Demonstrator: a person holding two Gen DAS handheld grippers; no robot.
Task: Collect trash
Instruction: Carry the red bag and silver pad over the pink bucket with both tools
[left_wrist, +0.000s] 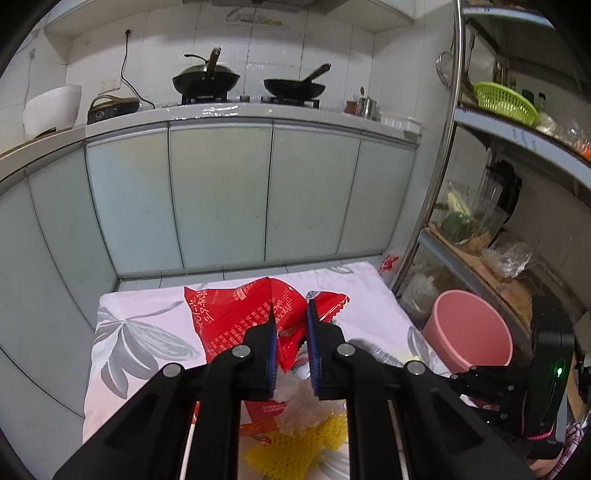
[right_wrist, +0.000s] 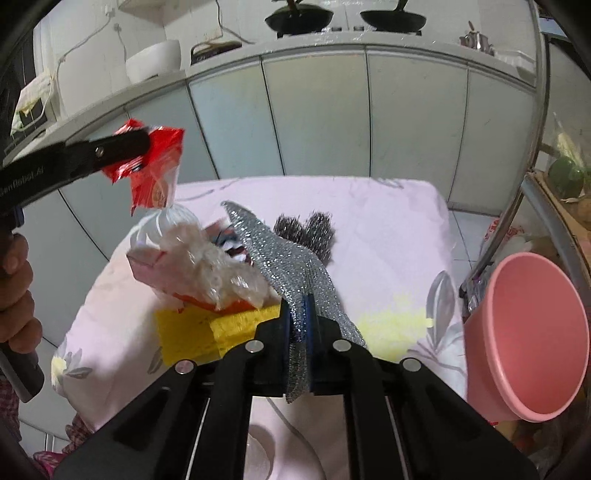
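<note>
Trash: red wrapper (left_wrist: 236, 314) pinched in my left gripper (left_wrist: 290, 345); silver scouring cloth (right_wrist: 280, 258) clamped in my right gripper (right_wrist: 300, 332).
Bin: pink bucket (right_wrist: 532, 343), right.
Advice: I'd carry both clear above the rim before releasing.

Left claw (left_wrist: 290, 314) pinches a red wrapper (left_wrist: 236, 317) near the pink bucket (left_wrist: 467, 332)

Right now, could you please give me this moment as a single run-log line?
left tool: shut on red wrapper, lifted | right tool: shut on silver scouring cloth | pink bin: nothing in yet
</note>
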